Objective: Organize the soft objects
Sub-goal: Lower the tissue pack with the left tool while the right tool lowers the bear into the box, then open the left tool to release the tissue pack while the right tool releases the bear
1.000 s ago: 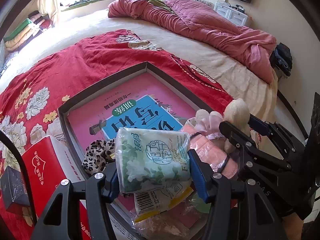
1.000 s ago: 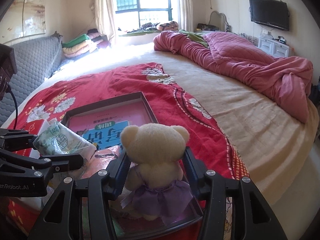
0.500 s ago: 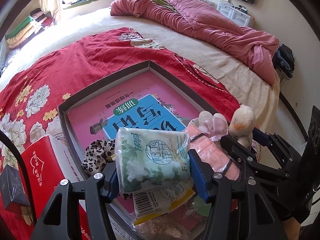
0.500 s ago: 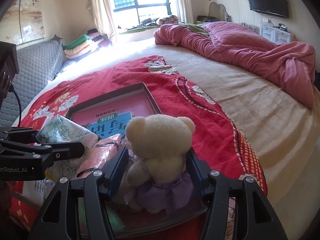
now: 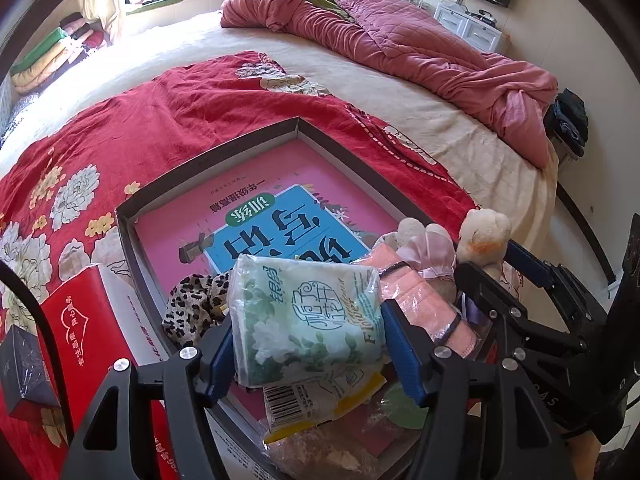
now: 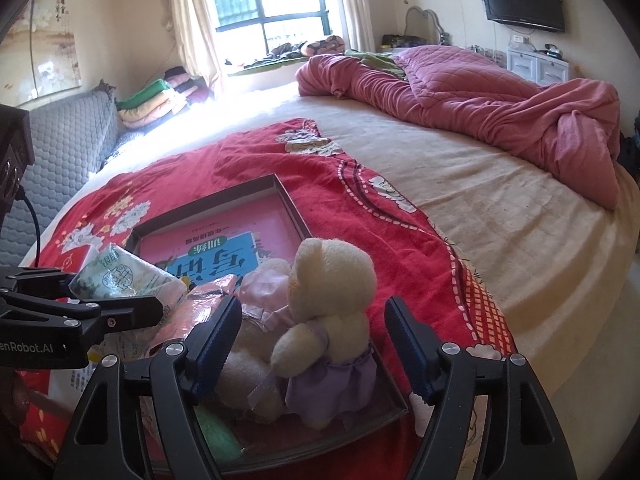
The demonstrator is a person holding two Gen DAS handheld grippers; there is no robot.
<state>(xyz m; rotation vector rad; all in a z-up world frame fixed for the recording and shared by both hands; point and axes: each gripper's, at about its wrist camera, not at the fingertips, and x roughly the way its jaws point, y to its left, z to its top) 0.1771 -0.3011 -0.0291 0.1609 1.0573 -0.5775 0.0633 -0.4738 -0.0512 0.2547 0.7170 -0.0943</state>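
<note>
Jaws' contact with tissue pack (image 5: pixel 308 320) obscured

The left gripper (image 6: pixel 158 312) body shows "enRobot.AI", cut off at the frame edge. The tissue pack (image 5: pixel 308 320) carries green Chinese characters and a script word too distorted to read. The book cover (image 5: pixel 264 224) in the tray (image 5: pixel 298 124) bears upside-down Chinese characters, and the red box (image 5: pixel 86 332) bears white ones. A barcode marks the wrapper (image 5: pixel 304 404).
</note>
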